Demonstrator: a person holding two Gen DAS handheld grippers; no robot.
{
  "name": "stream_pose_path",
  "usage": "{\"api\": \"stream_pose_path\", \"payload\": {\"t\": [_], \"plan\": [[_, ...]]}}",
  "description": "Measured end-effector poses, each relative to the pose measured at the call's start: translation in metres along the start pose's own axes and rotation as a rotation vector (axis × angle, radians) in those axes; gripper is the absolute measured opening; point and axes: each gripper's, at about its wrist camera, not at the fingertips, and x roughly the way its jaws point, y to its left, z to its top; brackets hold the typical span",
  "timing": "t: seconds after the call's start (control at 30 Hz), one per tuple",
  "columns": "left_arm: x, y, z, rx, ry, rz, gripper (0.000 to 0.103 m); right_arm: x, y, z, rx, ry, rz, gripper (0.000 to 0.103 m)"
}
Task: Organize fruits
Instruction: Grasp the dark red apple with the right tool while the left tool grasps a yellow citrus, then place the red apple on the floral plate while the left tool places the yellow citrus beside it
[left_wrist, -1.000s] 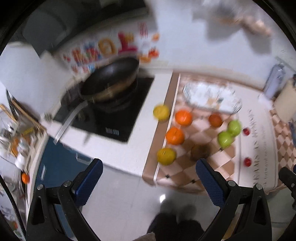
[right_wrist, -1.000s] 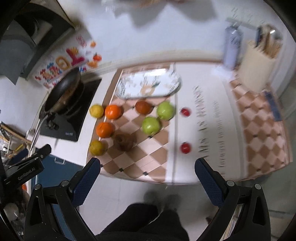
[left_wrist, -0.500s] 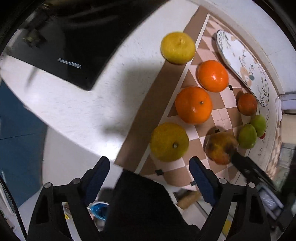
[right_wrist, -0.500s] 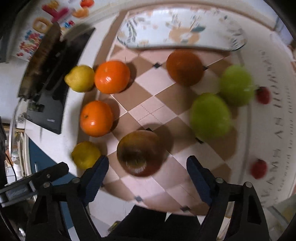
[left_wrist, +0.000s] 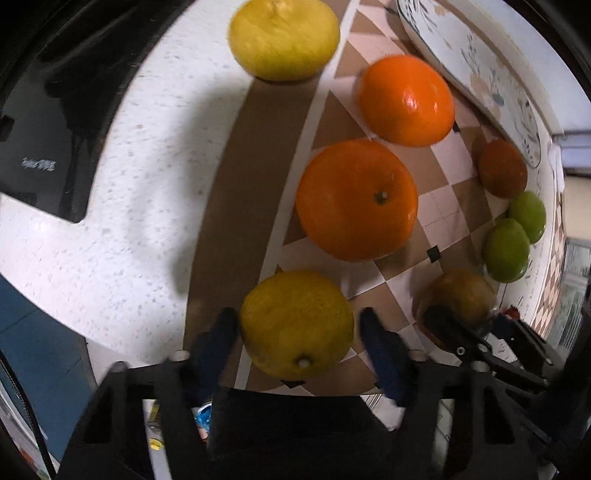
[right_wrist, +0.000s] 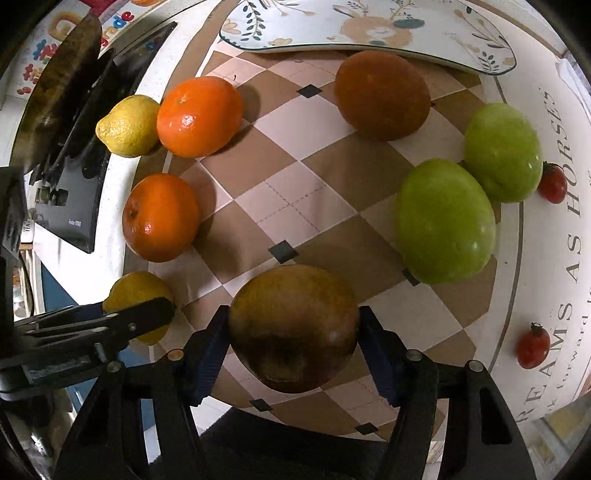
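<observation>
Fruits lie on a checkered mat (right_wrist: 295, 192) on the counter. My left gripper (left_wrist: 297, 328) straddles a yellow citrus (left_wrist: 295, 325) at the mat's near left corner, with small gaps at both pads. My right gripper (right_wrist: 293, 332) has its pads against a brown-yellow fruit (right_wrist: 293, 325) that rests on the mat. Two oranges (left_wrist: 356, 199) (left_wrist: 406, 99), a second yellow citrus (left_wrist: 282, 37), a dark reddish fruit (right_wrist: 382, 94), two green apples (right_wrist: 445, 221) (right_wrist: 502, 151) and two cherry tomatoes (right_wrist: 532, 349) (right_wrist: 552, 186) lie around. A floral plate (right_wrist: 369, 26) sits at the back.
A black induction hob (left_wrist: 40, 147) with a dark wok (right_wrist: 59, 92) stands to the left of the mat. The counter's front edge runs just below both grippers. A colourful lettered wall sticker (right_wrist: 118, 18) is behind the hob.
Both grippers have dropped from high above the counter down to the mat. The left one closed in around the yellow citrus, the right one around the brown-yellow fruit.
</observation>
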Motion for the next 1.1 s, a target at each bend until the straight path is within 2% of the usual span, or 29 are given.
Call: {"api": "stream_pose_path", "payload": {"t": [0.3,0.57,0.7,0.83,0.97,1.1], "plan": [[-0.005,-0.025,-0.004,0.104,-0.028,0.029,0.057,0.001,-0.002,-0.001,0.018,-0.015,-0.033,0.069],[-0.018,-0.037,-0.008,0.144,-0.058,0.041,0.057,-0.012,-0.009,-0.004,0.045,-0.038,-0.027,0.068],[-0.054,-0.044,-0.01,0.135,-0.088,-0.017,0.057,-0.038,-0.015,0.0,0.056,-0.077,0.002,0.068],[-0.112,-0.048,-0.005,0.138,-0.147,-0.088,0.057,-0.082,-0.029,0.011,0.082,-0.149,0.044,0.068],[-0.157,-0.066,0.02,0.168,-0.23,-0.125,0.057,-0.122,-0.054,0.037,0.12,-0.229,0.053,0.068],[-0.185,-0.096,0.066,0.173,-0.293,-0.147,0.057,-0.143,-0.086,0.09,0.157,-0.284,0.023,0.068]]}}
